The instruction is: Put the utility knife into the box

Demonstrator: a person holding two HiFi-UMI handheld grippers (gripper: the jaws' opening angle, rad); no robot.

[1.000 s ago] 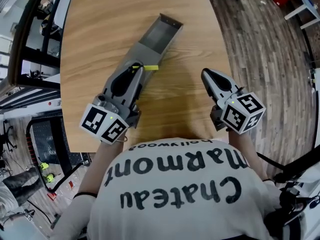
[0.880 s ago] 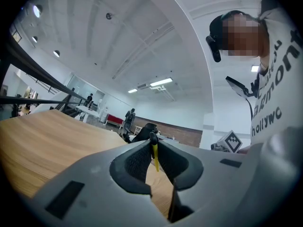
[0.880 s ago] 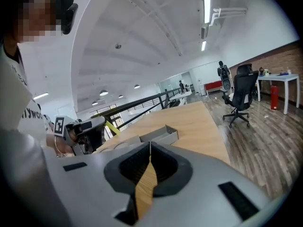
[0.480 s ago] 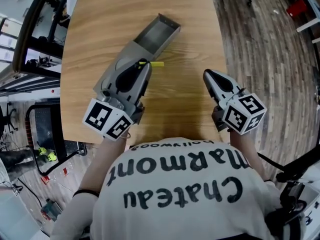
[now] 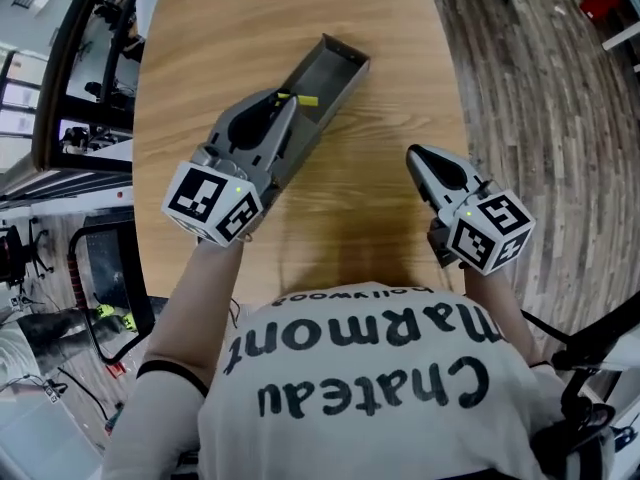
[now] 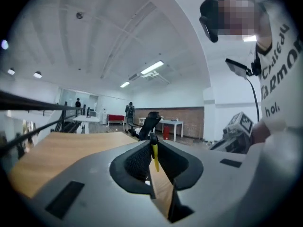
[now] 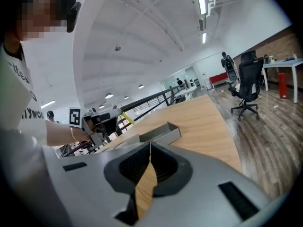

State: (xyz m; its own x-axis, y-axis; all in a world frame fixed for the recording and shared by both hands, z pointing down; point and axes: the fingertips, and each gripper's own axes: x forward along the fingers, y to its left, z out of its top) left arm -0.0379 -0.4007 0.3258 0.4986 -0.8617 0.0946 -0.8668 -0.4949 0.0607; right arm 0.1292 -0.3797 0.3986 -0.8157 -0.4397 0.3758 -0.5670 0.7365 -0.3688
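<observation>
The utility knife point(image 5: 304, 99), yellow with a black end, is pinched between the fingertips of my left gripper point(image 5: 287, 101). Gripper and knife hang over the long grey open box point(image 5: 336, 76), which lies at an angle on the wooden table. In the left gripper view the knife point(image 6: 154, 153) stands on edge between the pads and its black end pokes out past the tips. My right gripper point(image 5: 420, 155) rests low at the right, shut and holding nothing. From the right gripper view I see the box point(image 7: 161, 133) and the left gripper point(image 7: 101, 121) with the knife point(image 7: 126, 118).
The wooden table point(image 5: 240, 28) has a rounded right edge, with plank floor point(image 5: 540, 98) beyond it. Railings and stairs run along the left side. An office chair point(image 7: 249, 86) and desks stand far off in the room.
My left gripper has carried the knife forward and up, from beside the box's near end to above the box. The right gripper has barely moved.
</observation>
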